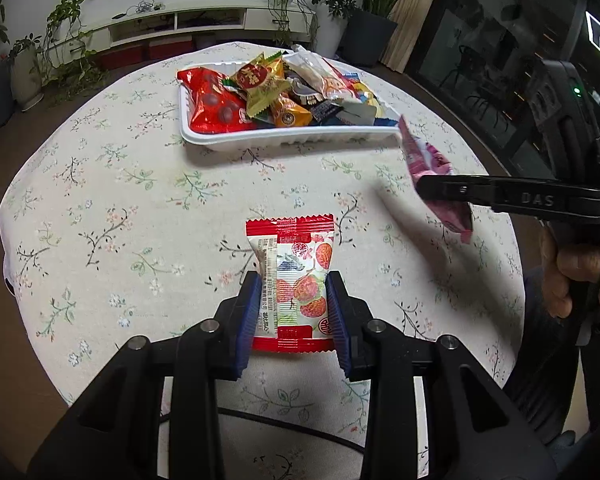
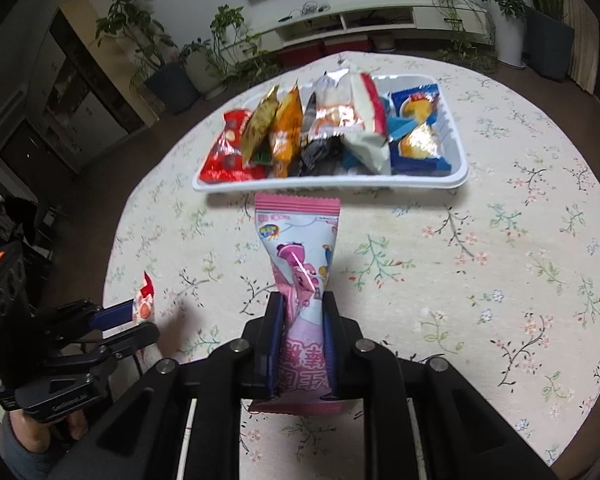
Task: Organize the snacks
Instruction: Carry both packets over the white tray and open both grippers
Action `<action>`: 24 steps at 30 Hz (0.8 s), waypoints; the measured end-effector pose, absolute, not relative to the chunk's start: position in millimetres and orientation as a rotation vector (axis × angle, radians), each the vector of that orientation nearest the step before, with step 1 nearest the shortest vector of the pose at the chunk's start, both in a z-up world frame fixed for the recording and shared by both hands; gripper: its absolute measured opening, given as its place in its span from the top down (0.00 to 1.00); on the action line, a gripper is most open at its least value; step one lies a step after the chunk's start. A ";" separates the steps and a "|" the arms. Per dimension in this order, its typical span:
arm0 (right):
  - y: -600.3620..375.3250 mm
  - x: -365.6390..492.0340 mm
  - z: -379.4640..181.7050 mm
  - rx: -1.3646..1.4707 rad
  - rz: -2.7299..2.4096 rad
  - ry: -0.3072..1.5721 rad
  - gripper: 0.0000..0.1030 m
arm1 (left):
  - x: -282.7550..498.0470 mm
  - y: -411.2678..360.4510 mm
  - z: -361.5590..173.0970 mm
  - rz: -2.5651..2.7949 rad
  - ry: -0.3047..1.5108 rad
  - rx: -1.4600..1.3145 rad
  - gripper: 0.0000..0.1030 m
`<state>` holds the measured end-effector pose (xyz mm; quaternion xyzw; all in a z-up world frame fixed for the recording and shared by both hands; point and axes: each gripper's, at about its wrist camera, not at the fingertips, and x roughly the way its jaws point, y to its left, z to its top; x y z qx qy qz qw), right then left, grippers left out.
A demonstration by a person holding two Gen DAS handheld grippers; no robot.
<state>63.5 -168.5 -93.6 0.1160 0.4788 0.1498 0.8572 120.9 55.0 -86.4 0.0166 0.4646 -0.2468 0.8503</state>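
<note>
A white tray (image 1: 292,137) at the far side of the round table holds several snack packets; it also shows in the right wrist view (image 2: 332,185). My left gripper (image 1: 294,280) is shut on a red-and-white strawberry snack packet (image 1: 296,276), held above the tablecloth. My right gripper (image 2: 299,300) is shut on a pink snack packet (image 2: 300,256), held above the table in front of the tray. The right gripper (image 1: 420,188) with its pink packet (image 1: 428,160) shows at the right of the left wrist view. The left gripper (image 2: 140,320) with its packet (image 2: 145,304) shows at the lower left of the right wrist view.
The round table has a floral tablecloth (image 1: 120,208). Beyond it stand potted plants (image 1: 60,40), a low white TV cabinet (image 1: 188,24) and dark cabinets (image 2: 60,92). A hand (image 1: 572,272) holds the right gripper's handle.
</note>
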 end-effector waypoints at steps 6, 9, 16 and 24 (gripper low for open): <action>-185.1 66.6 -64.3 0.301 0.309 0.925 0.81 | 146.1 58.3 -61.9 -0.519 0.932 0.005 0.70; -199.5 75.5 -47.2 0.316 0.287 0.886 0.81 | 167.8 59.5 -45.3 -0.508 0.898 -0.003 0.70; -223.6 125.1 -15.2 0.329 0.257 0.847 0.81 | 238.6 56.2 -16.5 -0.488 0.862 -0.024 0.70; -227.5 203.6 -41.3 0.300 0.188 0.932 0.81 | 325.6 45.4 -29.9 -0.437 0.893 -0.058 0.70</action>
